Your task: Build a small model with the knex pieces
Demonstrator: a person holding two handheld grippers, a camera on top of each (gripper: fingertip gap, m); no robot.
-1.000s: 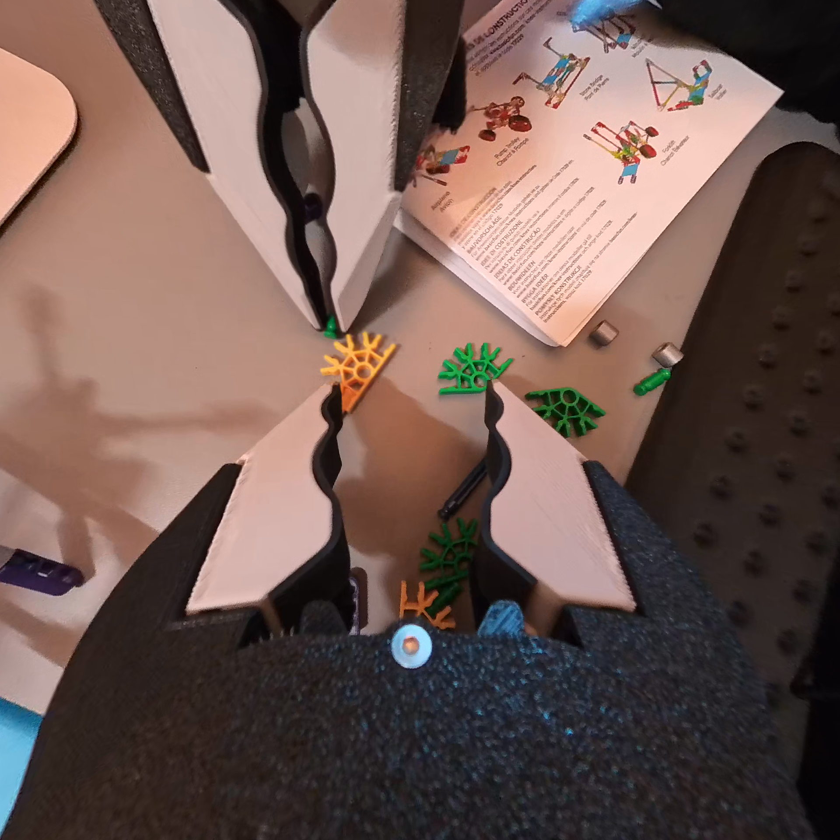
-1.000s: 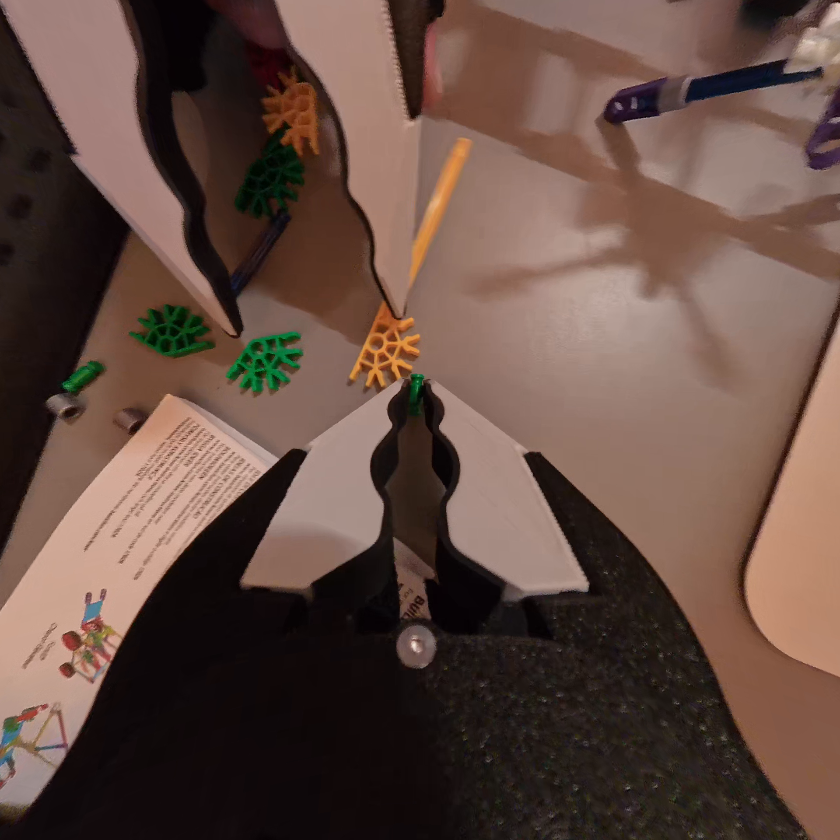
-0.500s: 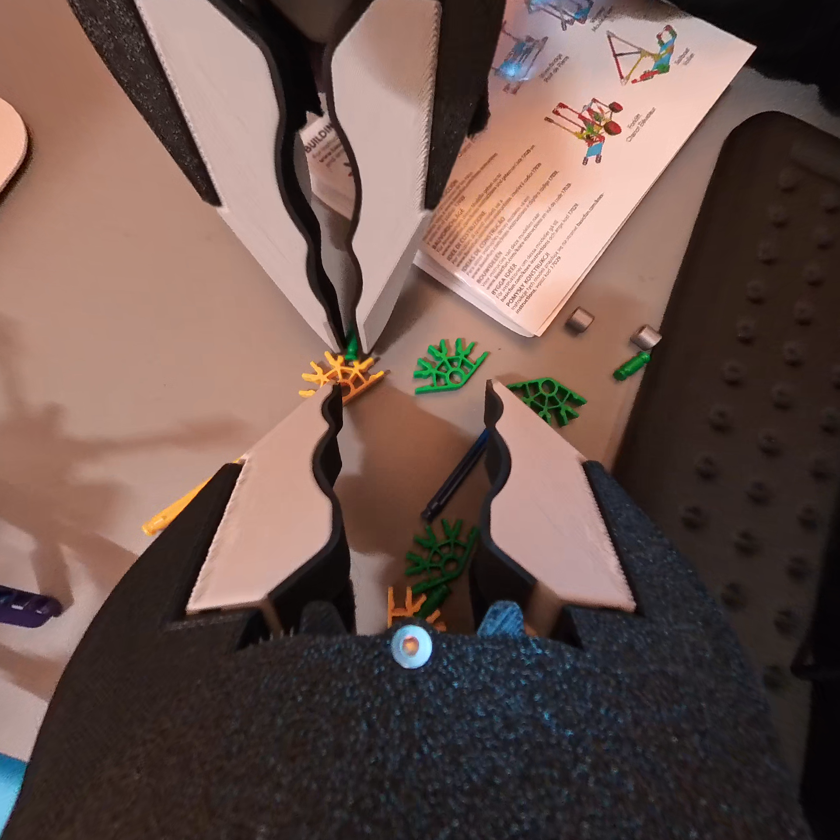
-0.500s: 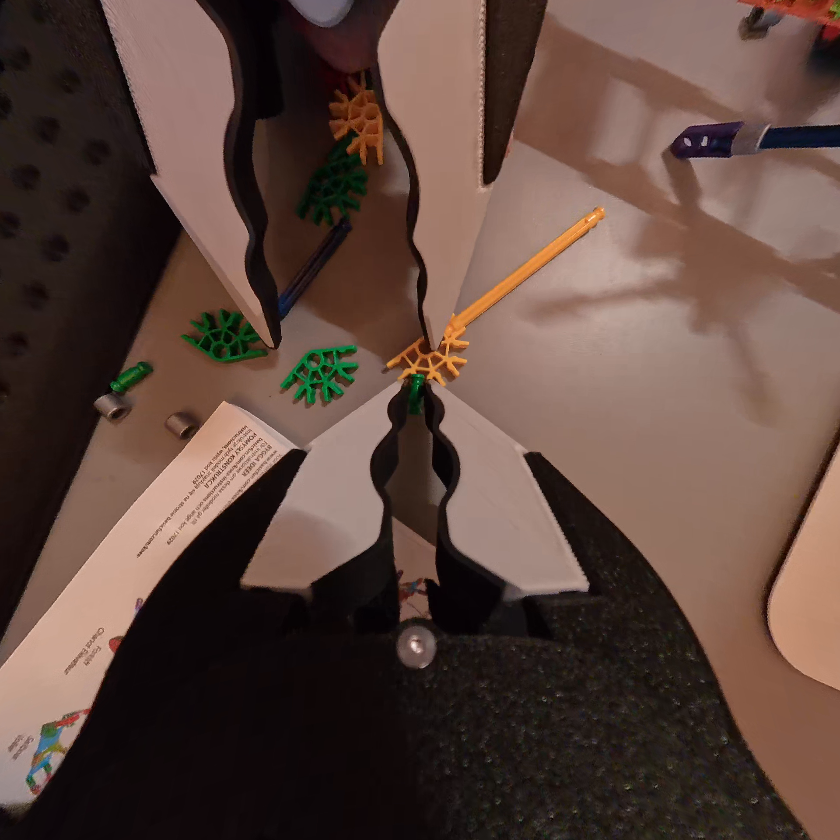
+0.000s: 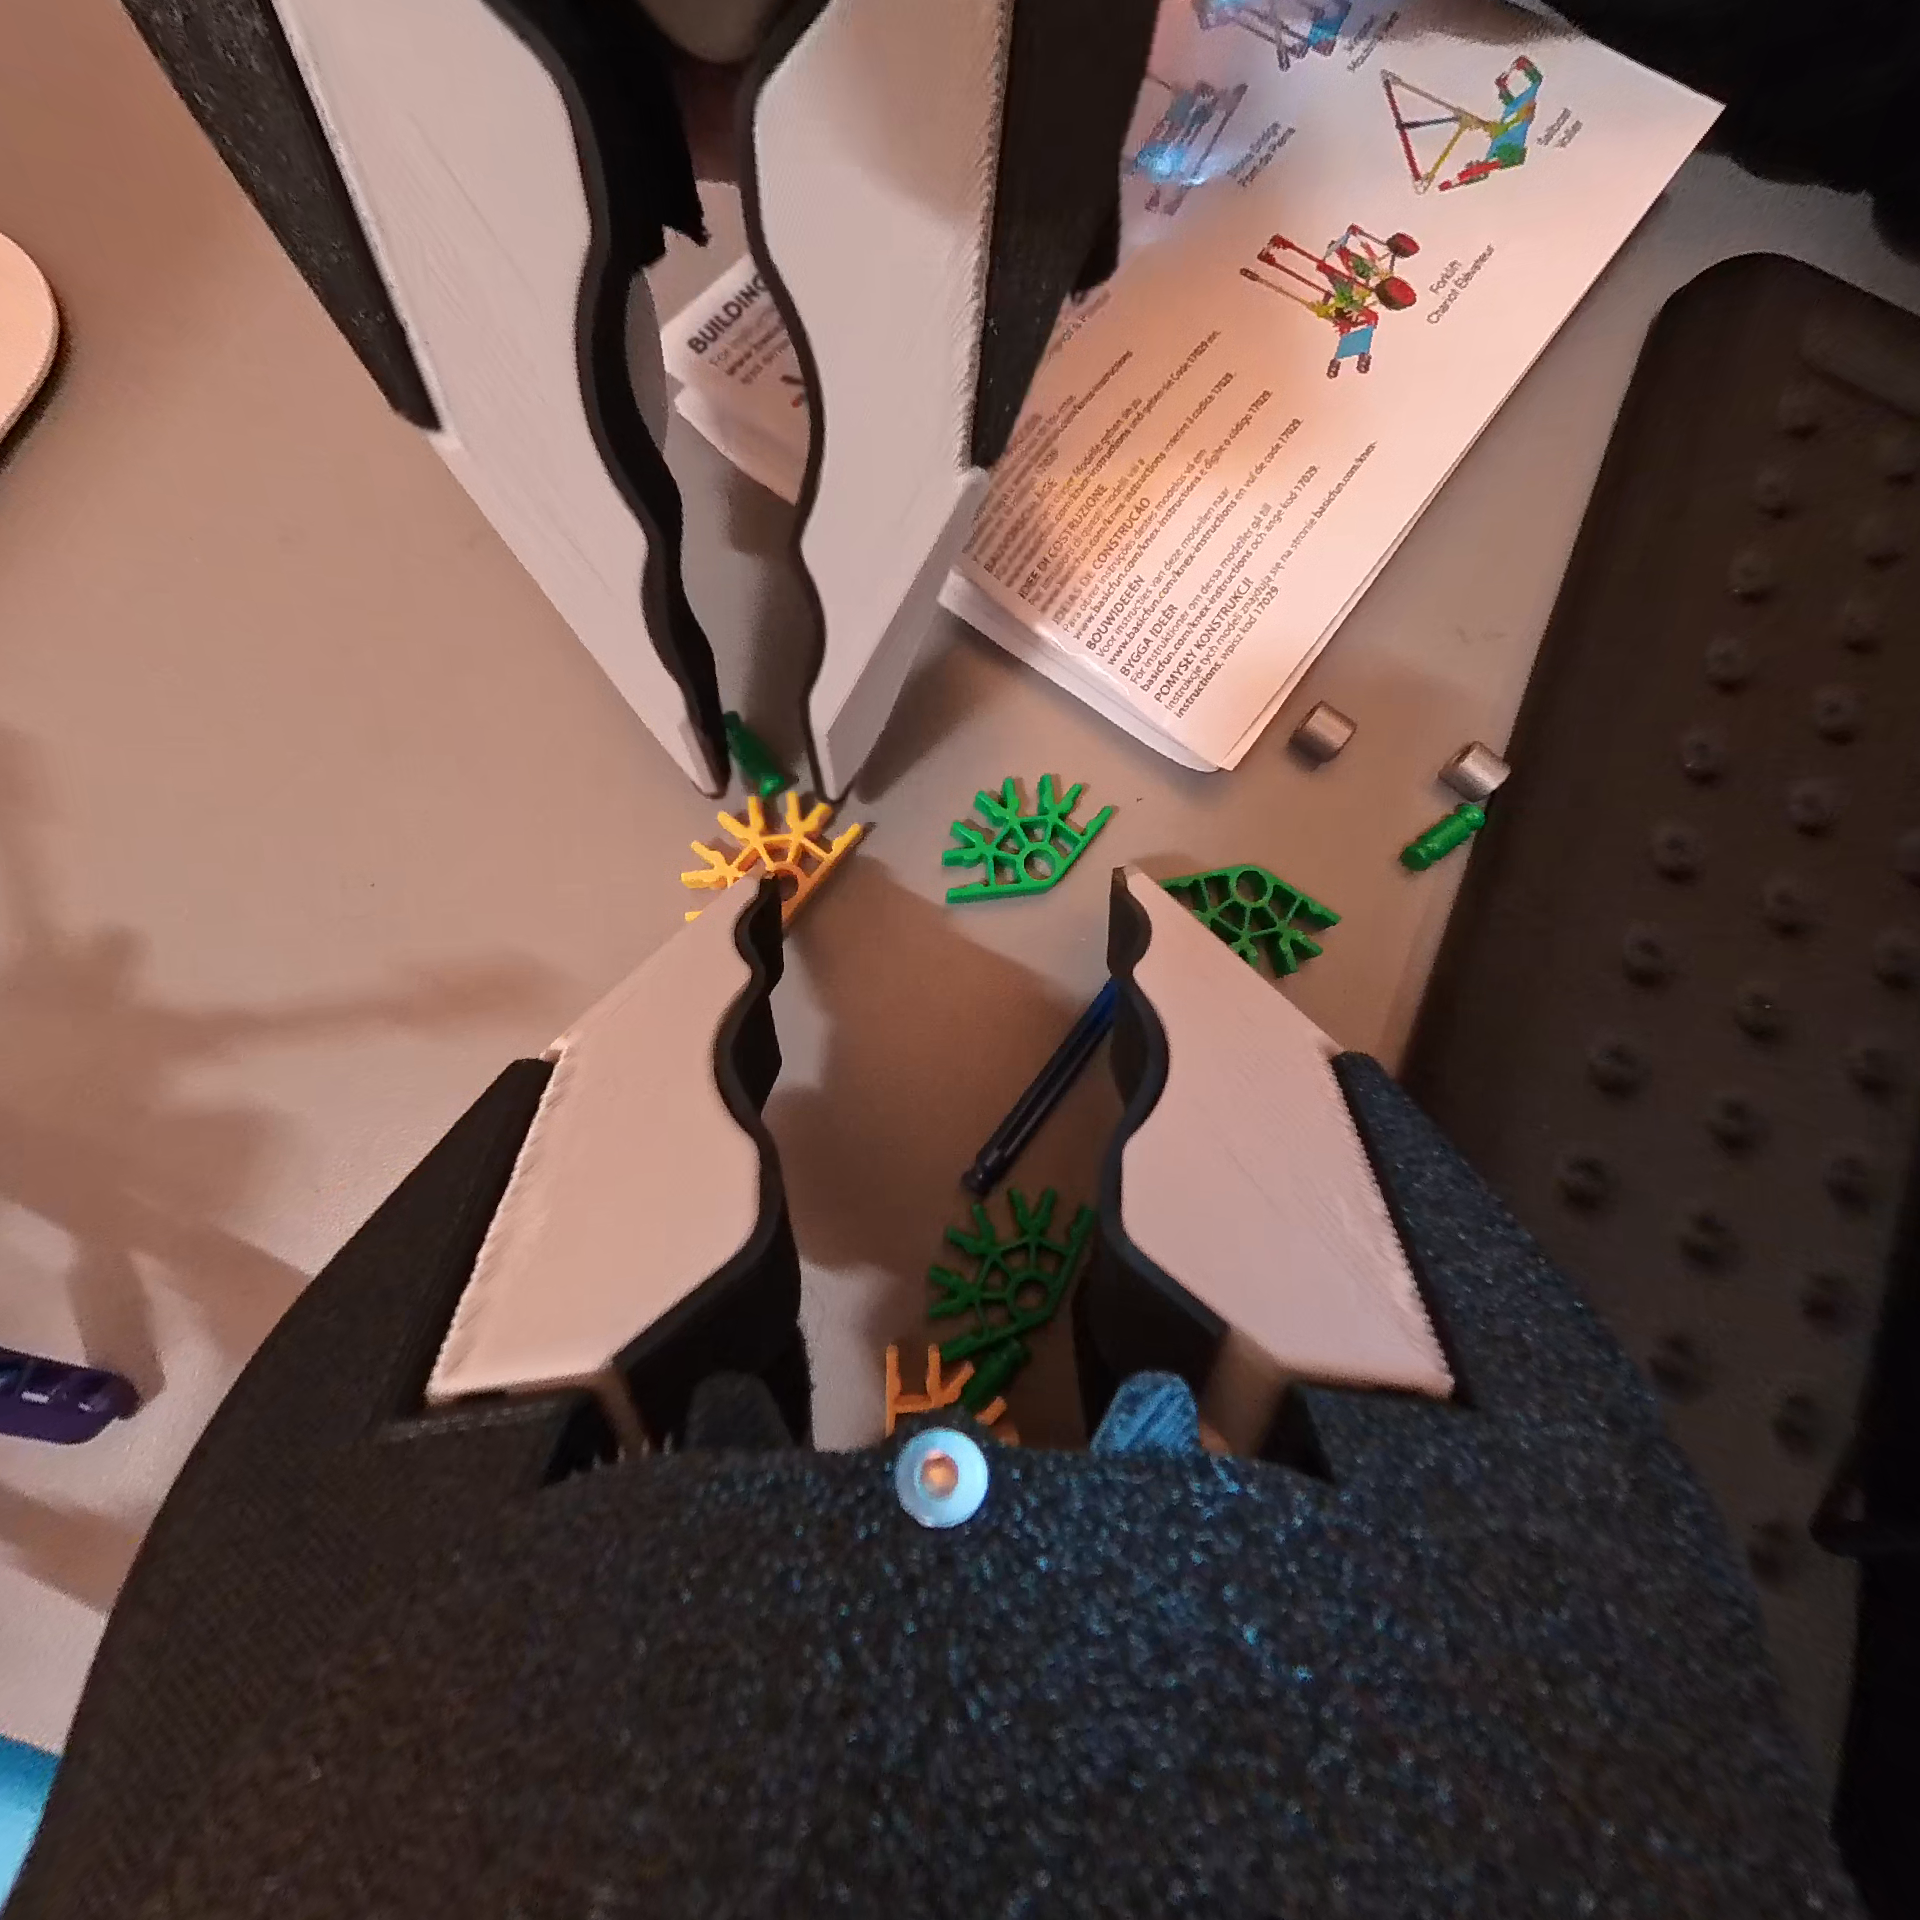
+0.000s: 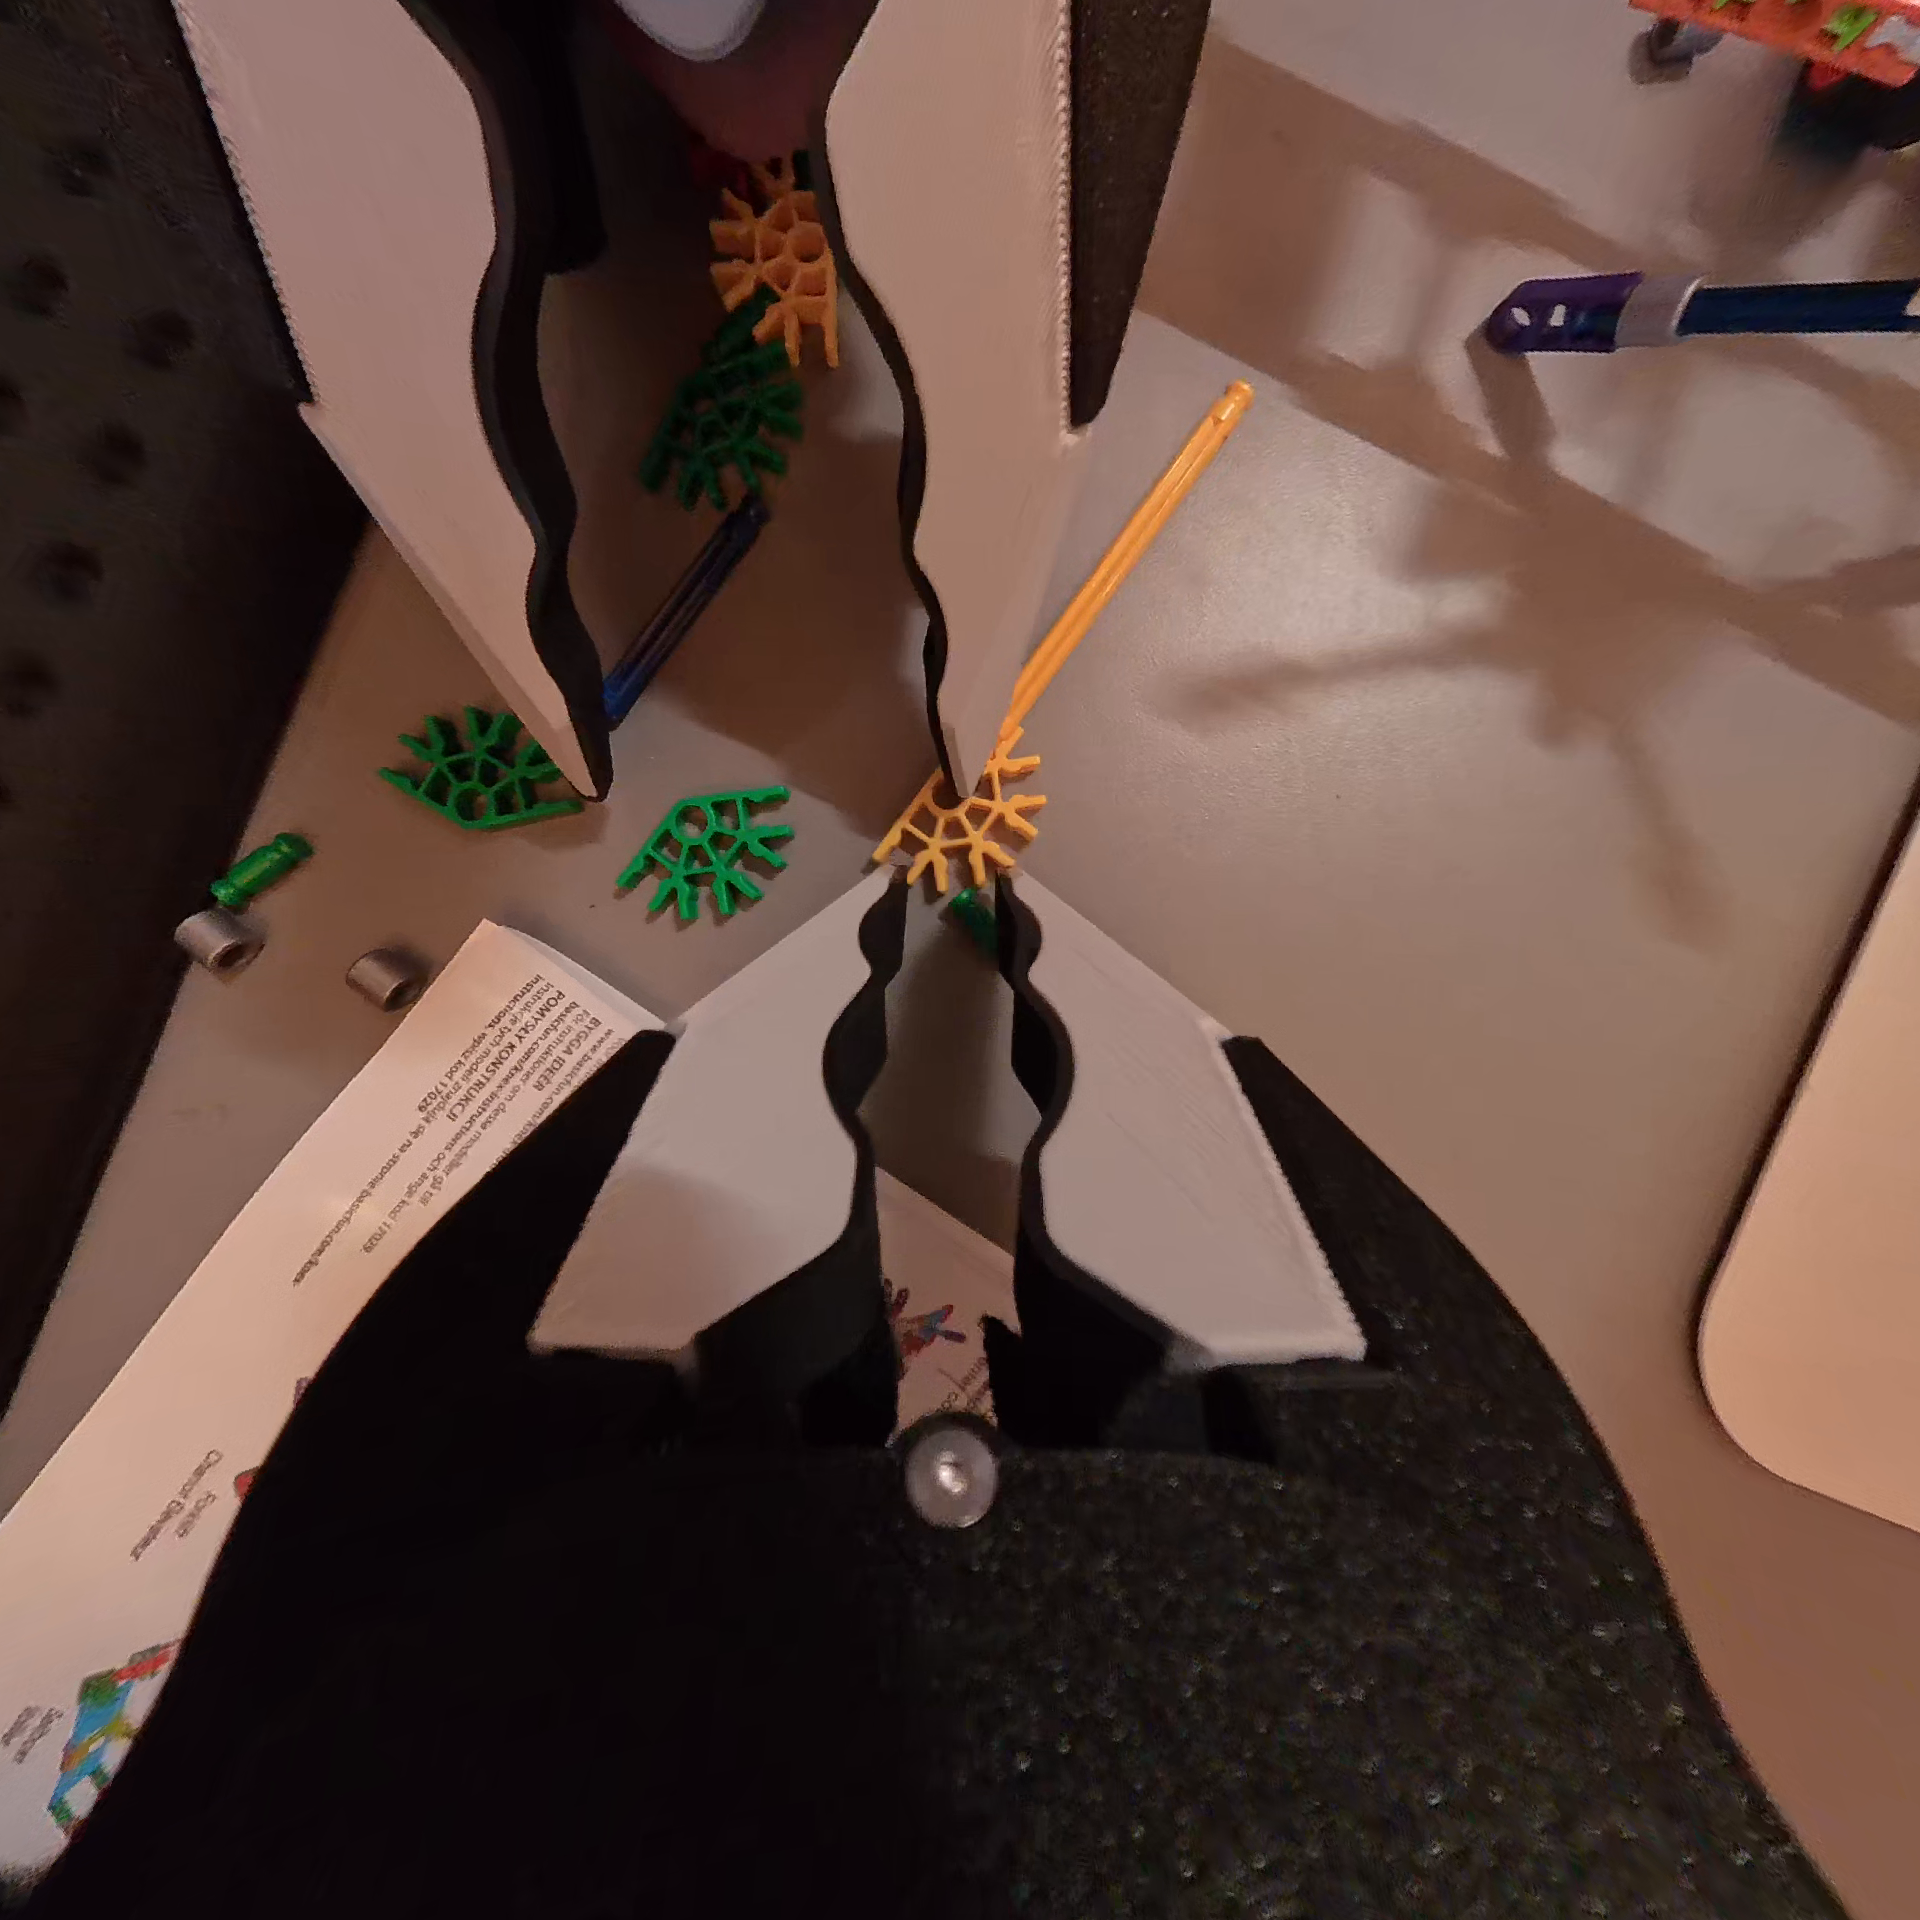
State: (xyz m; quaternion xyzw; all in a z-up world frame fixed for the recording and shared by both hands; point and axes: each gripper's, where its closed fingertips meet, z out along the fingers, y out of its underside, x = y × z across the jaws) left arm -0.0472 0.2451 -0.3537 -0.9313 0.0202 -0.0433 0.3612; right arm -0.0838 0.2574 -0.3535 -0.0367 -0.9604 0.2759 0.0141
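A yellow fan-shaped connector [image 5: 774, 842] with a long yellow rod [image 6: 1132, 540] plugged into it lies flat on the table. My left gripper [image 5: 945, 899] is open, and its left fingertip [image 5: 753, 914] rests on the connector's edge. It also shows in the right wrist view [image 6: 961, 831]. My right gripper [image 6: 948, 894] faces it from the other side with its jaws slightly parted. A short green rod [image 6: 971, 914] lies loose and tilted between its tips, next to the connector. The left wrist view shows the right gripper [image 5: 774, 784] and the green rod [image 5: 753, 753] too.
Two green connectors [image 5: 1023, 842] [image 5: 1252, 914], two grey spacers [image 5: 1322, 727] [image 5: 1473, 769] and a second short green rod [image 5: 1439, 836] lie near a printed booklet [image 5: 1299, 416]. A dark blue rod [image 5: 1044, 1091] and more connectors [image 5: 1013, 1278] lie between my left fingers. A black studded mat [image 5: 1714, 831] borders the right.
My right gripper carried the clamped green rod up to the yellow connector, then parted its jaws, so the rod now sits loose. The yellow connector has turned under my left fingertip.
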